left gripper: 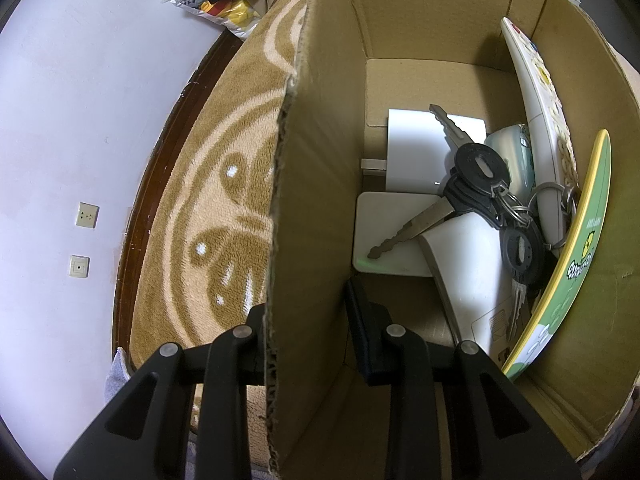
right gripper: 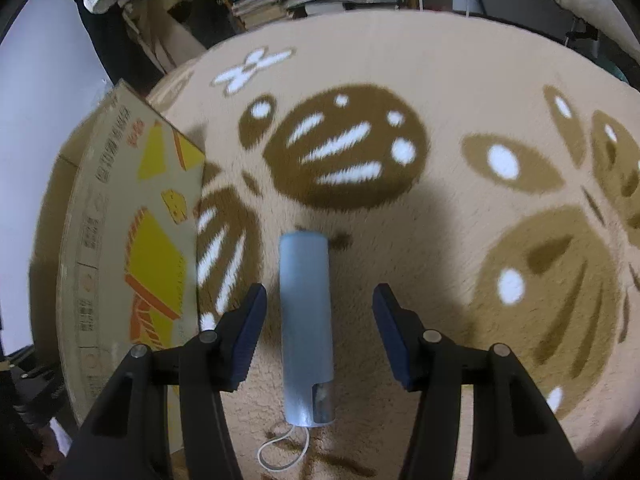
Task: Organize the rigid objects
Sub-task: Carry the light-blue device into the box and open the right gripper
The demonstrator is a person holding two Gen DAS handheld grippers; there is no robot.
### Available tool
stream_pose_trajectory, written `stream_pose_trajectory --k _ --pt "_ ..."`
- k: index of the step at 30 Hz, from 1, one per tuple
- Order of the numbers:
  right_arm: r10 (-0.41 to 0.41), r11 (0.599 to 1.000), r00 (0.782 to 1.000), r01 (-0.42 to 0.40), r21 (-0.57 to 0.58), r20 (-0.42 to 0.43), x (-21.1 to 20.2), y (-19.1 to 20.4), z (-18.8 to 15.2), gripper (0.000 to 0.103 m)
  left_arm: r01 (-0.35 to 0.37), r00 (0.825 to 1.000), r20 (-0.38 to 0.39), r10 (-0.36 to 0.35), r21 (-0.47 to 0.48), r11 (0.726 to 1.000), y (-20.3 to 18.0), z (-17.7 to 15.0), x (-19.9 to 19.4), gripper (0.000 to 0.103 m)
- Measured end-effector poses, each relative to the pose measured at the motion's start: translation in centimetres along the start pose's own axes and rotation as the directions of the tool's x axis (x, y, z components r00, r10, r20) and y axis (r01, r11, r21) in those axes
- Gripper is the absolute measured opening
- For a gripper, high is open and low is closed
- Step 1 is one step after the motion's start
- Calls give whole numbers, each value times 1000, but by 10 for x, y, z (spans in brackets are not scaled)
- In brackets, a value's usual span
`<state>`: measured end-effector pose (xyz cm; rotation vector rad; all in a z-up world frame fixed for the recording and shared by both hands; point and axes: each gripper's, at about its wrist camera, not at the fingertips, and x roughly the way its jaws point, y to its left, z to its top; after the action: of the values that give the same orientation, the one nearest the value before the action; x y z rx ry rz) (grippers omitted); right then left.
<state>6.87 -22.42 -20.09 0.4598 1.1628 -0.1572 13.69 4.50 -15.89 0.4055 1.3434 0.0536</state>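
Two grippers were at work — the left gripper (left gripper: 306, 336) had its jaws clamped on the cardboard box (left gripper: 316, 184) wall, while the right gripper (right gripper: 318, 320) held its jaws apart, astride but clear of one pale-blue cylinder (right gripper: 306, 320) with a white cord loop, lying on the carpet (right gripper: 460, 240) beside the box.

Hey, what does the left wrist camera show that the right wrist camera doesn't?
Only the left wrist view shows the inside of the cardboard box: keys, a white remote, a green card and white gadgets, with the left claw clamped on the box wall.

Only the right wrist view shows a blue cylinder lying on the rug between the open right claw's pads, untouched.

Both show the box and the tan patterned rug.
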Motion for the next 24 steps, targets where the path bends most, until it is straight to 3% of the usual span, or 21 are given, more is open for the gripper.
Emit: stream_pose_trajectory --k 4,10,17,24 --pt "31 1000 999 -31 2 -23 7 1 -5 29 0 1000 0 0 -1 1000 0 0 0 28" --pt "-1 999 998 3 -36 57 -13 8 -12 28 3 1000 -1 -3 -3 1000 0 0 0 28" --pt "89 996 980 -83 -45 178 -68 13 -9 28 1 1000 0 -1 -3 1000 0 -1 -1 28" --pt "178 983 944 -161 -82 279 -118 43 9 28 8 1000 4 -8 -10 1000 0 -4 -5 28"
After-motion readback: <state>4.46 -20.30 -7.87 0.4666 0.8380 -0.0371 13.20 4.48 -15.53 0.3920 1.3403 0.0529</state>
